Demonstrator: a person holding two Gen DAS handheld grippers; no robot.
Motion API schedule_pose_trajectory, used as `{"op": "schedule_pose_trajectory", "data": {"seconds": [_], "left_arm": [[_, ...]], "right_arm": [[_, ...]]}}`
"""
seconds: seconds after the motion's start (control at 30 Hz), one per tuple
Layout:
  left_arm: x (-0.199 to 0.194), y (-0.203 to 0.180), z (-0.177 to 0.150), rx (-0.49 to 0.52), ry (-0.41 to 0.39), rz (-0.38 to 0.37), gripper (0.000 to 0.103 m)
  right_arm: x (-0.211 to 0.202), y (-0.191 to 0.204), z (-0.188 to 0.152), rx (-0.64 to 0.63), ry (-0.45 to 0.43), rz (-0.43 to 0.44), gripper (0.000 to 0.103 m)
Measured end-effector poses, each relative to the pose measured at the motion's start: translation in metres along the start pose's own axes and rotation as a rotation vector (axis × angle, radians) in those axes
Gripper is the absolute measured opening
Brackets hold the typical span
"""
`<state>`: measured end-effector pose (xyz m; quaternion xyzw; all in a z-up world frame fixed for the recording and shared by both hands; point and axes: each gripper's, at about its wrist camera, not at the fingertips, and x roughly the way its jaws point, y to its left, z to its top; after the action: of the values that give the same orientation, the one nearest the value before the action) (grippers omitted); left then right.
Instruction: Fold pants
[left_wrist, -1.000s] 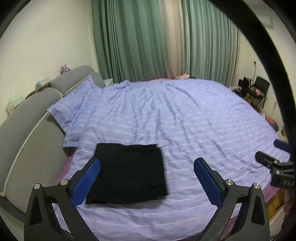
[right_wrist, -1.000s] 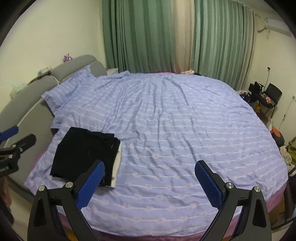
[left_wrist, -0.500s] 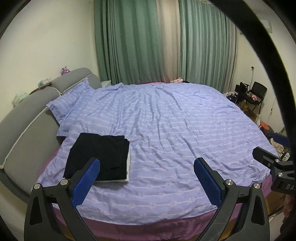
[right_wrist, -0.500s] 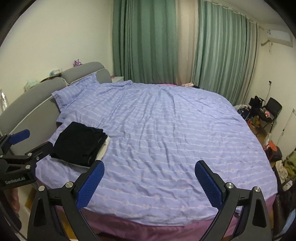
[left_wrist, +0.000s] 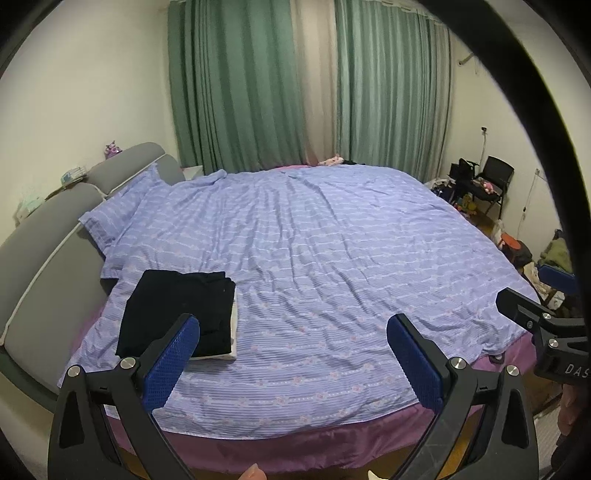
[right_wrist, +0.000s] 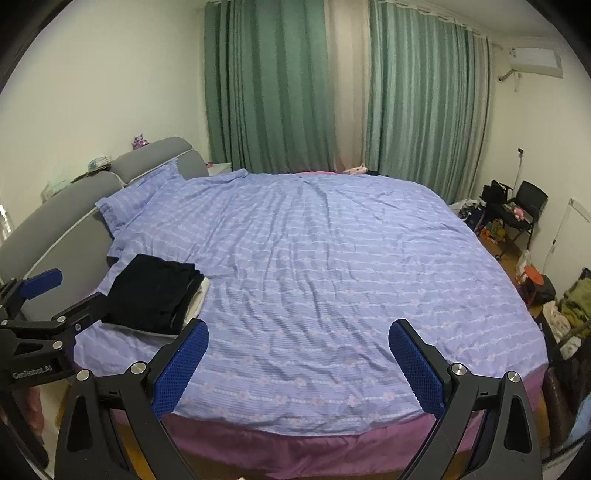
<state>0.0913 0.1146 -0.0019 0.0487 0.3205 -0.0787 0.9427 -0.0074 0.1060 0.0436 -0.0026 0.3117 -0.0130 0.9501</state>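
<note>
The black pants (left_wrist: 181, 312) lie folded in a neat rectangle on a white folded cloth (left_wrist: 233, 332), at the near left part of the bed (left_wrist: 332, 258). They also show in the right wrist view (right_wrist: 151, 297). My left gripper (left_wrist: 293, 345) is open and empty, held back from the bed's near edge. My right gripper (right_wrist: 297, 350) is open and empty too, also off the bed. The left gripper shows from the side in the right wrist view (right_wrist: 40, 295). The right gripper's side shows in the left wrist view (left_wrist: 543, 306).
The bed has a blue striped cover and a purple skirt (right_wrist: 314, 446). A grey headboard (left_wrist: 55, 229) and a pillow (left_wrist: 118, 206) are at the left. Green curtains (right_wrist: 406, 110) hang behind. A black chair (right_wrist: 524, 206) and clutter stand at the right.
Both grippers have pulled back and up from the bed, so the folded pants look smaller and farther off. Both jaws stayed open.
</note>
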Motion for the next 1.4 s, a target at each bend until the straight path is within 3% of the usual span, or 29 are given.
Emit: {"op": "schedule_pose_trajectory", "data": {"seconds": [0.8,1.4], "left_arm": [[-0.010,-0.009,-0.007,0.033,-0.023,-0.015,0.103],[-0.009,-0.037,-0.008,0.044,-0.019,-0.035,0.103]], "right_arm": [[-0.012,-0.006,-0.010,0.029,-0.002,-0.024,0.099],[-0.018,-0.035,-0.017,0.027,-0.003,-0.026,0.099]]}}
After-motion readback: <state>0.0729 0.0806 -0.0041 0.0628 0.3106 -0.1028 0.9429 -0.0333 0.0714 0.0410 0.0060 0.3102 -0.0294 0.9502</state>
